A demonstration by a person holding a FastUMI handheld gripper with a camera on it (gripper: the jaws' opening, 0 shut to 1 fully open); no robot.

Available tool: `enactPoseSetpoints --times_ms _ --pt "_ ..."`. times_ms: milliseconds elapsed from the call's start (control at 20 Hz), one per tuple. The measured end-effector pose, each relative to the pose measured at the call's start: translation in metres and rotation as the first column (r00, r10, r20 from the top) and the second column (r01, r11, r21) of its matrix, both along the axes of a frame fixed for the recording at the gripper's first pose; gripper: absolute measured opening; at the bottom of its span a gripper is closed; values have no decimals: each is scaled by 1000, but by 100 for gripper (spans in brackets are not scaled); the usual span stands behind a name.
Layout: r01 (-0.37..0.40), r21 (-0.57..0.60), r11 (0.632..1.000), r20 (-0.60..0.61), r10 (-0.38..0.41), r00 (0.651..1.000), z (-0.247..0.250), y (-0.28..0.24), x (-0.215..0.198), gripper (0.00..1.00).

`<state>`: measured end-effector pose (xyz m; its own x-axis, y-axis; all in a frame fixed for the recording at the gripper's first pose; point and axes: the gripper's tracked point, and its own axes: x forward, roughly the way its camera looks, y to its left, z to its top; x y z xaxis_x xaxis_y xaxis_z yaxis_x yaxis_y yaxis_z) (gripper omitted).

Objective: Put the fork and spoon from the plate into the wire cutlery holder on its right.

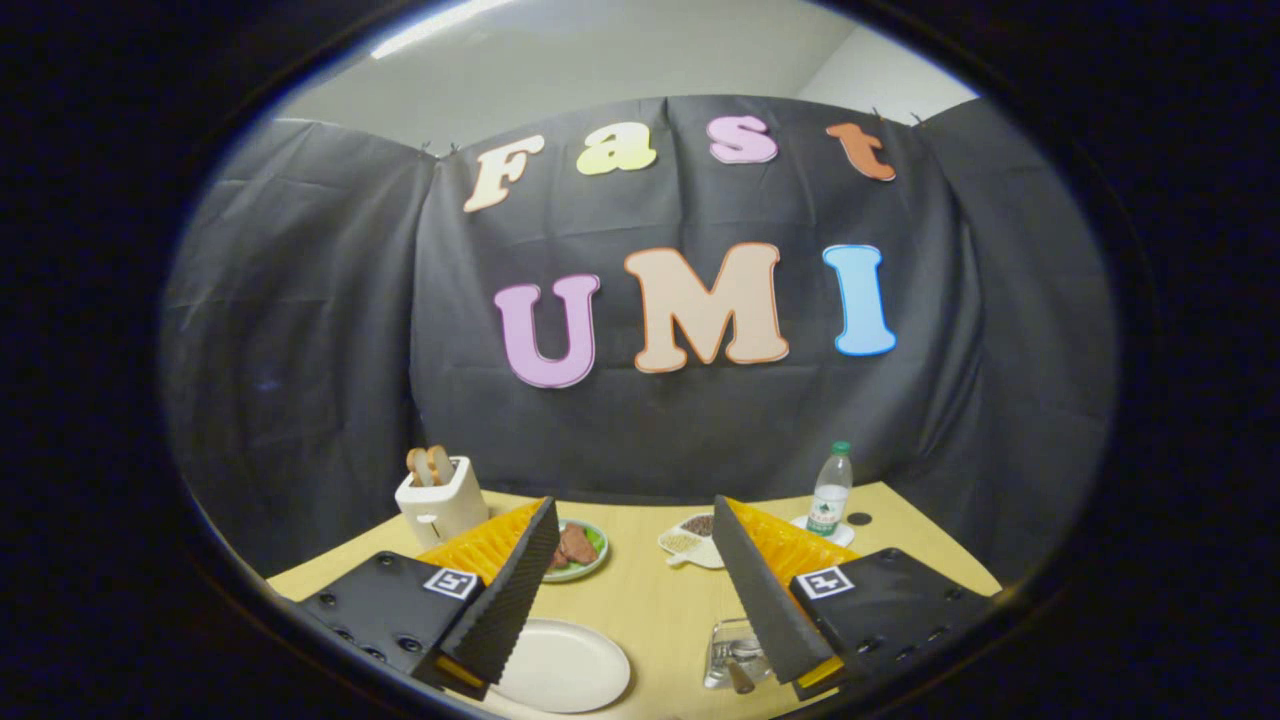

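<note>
My gripper [635, 505] is open and held above the wooden table [655, 600], with nothing between its wide-apart fingers. Below them, a white plate [565, 665] lies partly under the left finger [515, 580]; the part I can see is bare. To the plate's right, the wire cutlery holder [733, 655] sits against the inner side of the right finger [760, 590]. Metal cutlery shows inside it: fork tines [722, 655] and a brownish handle end [741, 680]. The right finger hides the holder's right part.
Beyond the fingers stand a white toaster [440, 500] with bread slices at the back left, a green plate with meat [580, 548], a white divided dish of beans [690, 540] and a water bottle [830, 490] at the back right. The black cloth wall closes off the table's far edge.
</note>
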<state>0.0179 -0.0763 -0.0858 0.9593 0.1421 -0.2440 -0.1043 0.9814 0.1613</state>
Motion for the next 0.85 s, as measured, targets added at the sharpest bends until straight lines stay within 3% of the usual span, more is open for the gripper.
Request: enactPoseSetpoints --times_ms 850 --pt "-18 -30 999 27 19 999 9 5 7 99"
